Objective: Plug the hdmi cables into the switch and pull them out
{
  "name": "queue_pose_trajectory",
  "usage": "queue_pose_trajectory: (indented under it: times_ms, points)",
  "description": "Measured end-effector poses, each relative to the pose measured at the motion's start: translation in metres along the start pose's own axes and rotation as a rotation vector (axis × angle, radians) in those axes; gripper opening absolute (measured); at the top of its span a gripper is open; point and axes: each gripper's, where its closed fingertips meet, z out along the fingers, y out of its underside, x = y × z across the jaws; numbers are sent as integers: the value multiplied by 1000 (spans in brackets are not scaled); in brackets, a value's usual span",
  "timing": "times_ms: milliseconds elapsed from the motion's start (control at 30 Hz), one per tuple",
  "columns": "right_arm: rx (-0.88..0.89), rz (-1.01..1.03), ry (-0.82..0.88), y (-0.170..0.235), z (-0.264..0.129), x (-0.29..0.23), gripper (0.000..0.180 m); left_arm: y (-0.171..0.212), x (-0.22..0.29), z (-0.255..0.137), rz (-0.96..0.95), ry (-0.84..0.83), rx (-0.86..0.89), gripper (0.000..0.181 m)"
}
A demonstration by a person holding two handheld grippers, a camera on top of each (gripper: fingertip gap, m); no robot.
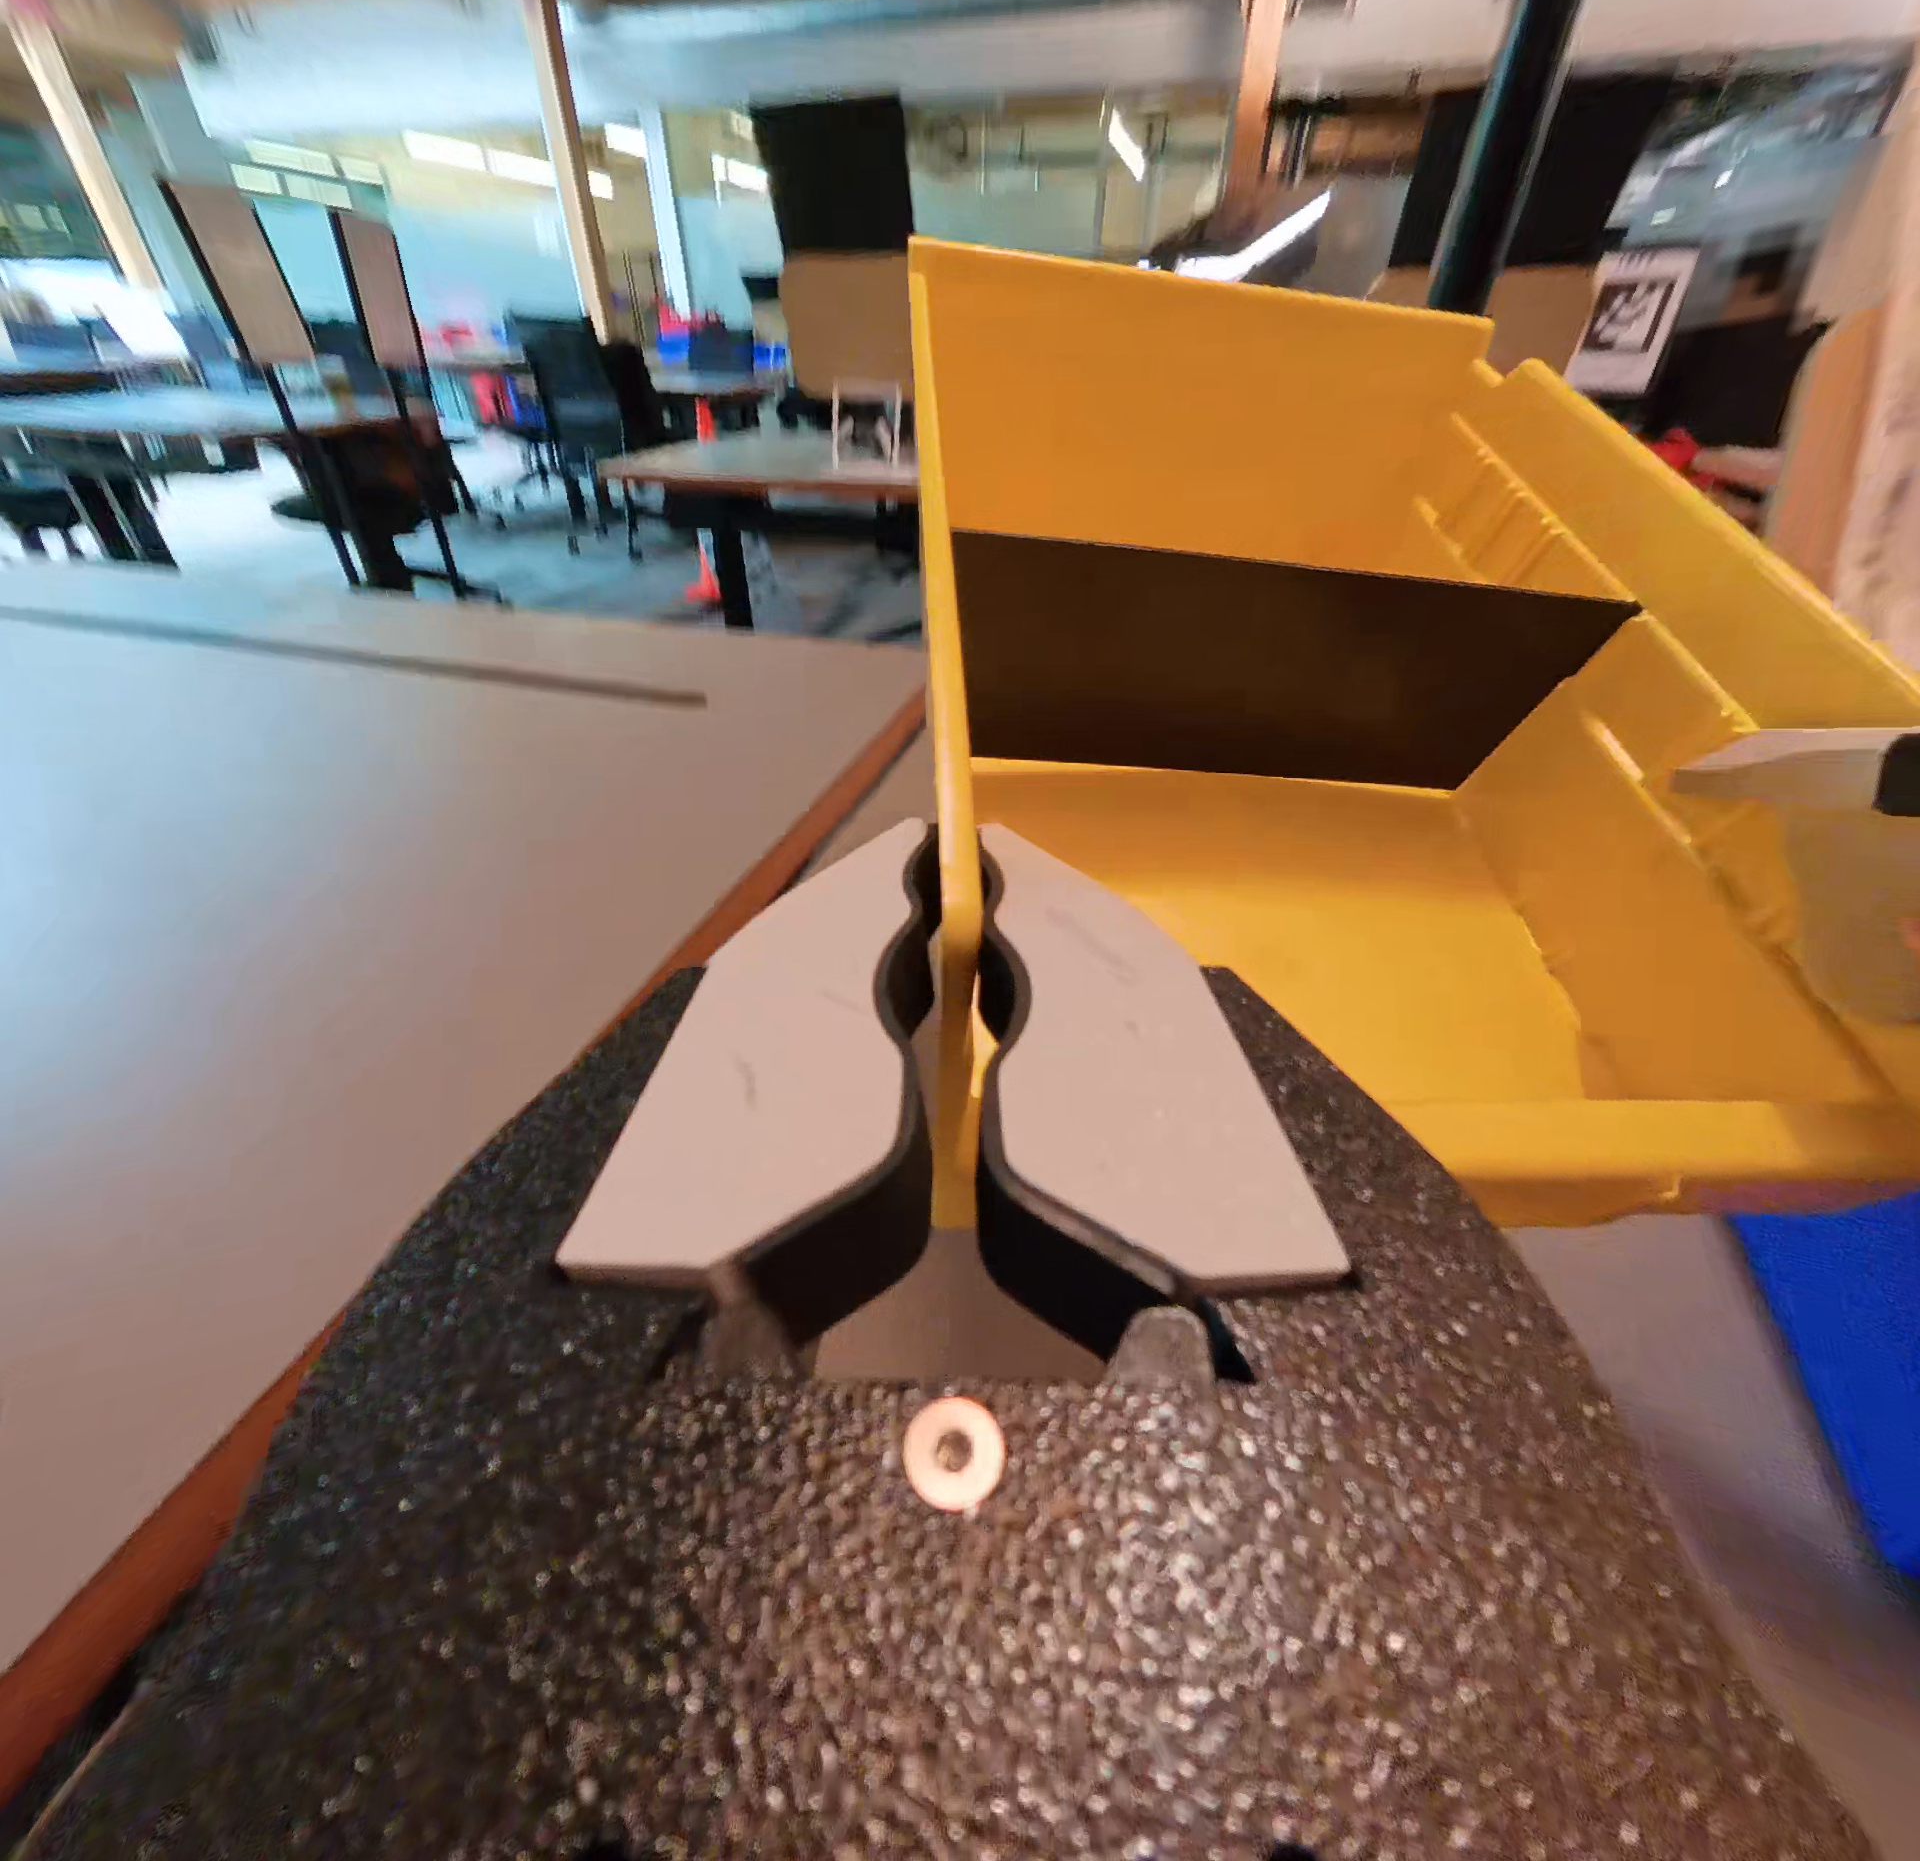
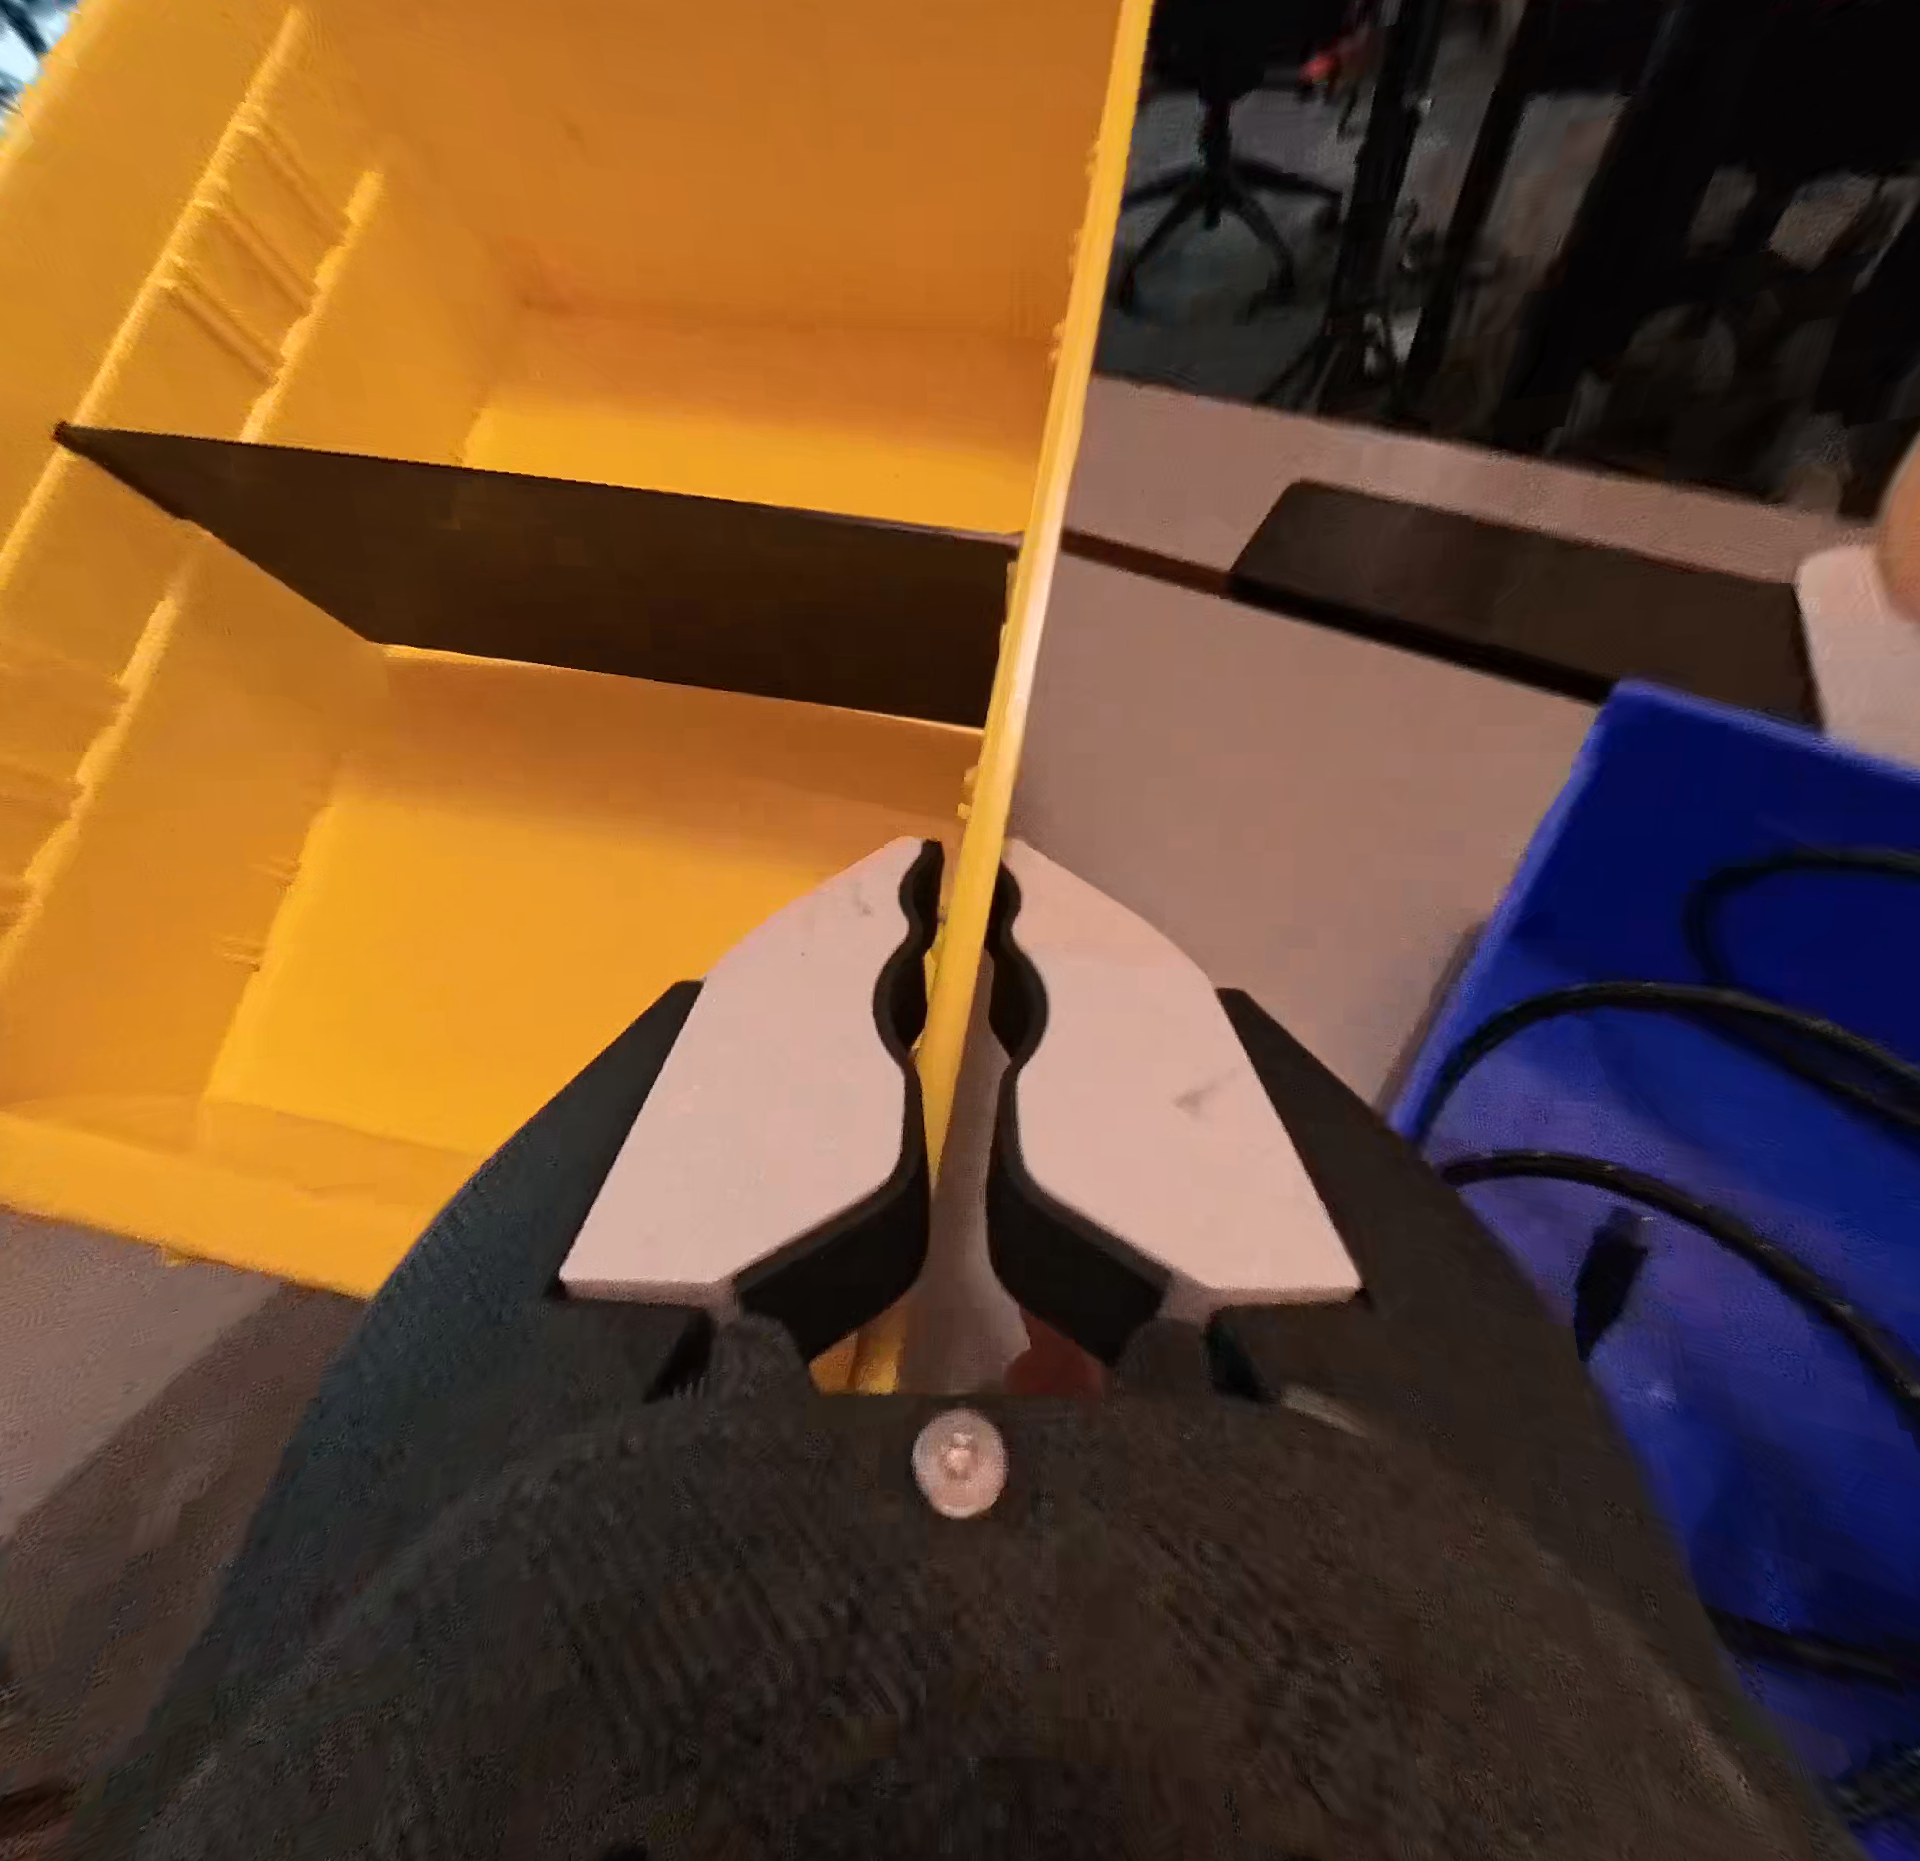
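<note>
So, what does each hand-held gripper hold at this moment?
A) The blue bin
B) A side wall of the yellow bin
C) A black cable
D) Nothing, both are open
B: the left hand-held gripper is closed on one side wall of the yellow bin and the right hand-held gripper on the opposite wall, while the black cables lie in the blue bin.

Your left gripper, black-bodied with pale grey wavy-edged fingers, points forward and is clamped on the thin side wall of a yellow plastic bin. Your right gripper, same build, pinches the opposite wall, its fingers nearly closed. Its tip also shows at the left wrist view's right edge.
</note>
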Motion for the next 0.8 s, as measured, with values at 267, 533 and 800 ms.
queue_pose_trajectory:
  times_ms: [267,533,800]
  points:
    - [219,-99,133,-44,-137,134,8,-81,169,-47,55,175,177,6]
    - [210,69,441,22,-277,329,7,-66,399,-72,69,516,144,6]
    - [89,124,708,104,-367,479,8,12,577,-84,117,698,-36,3]
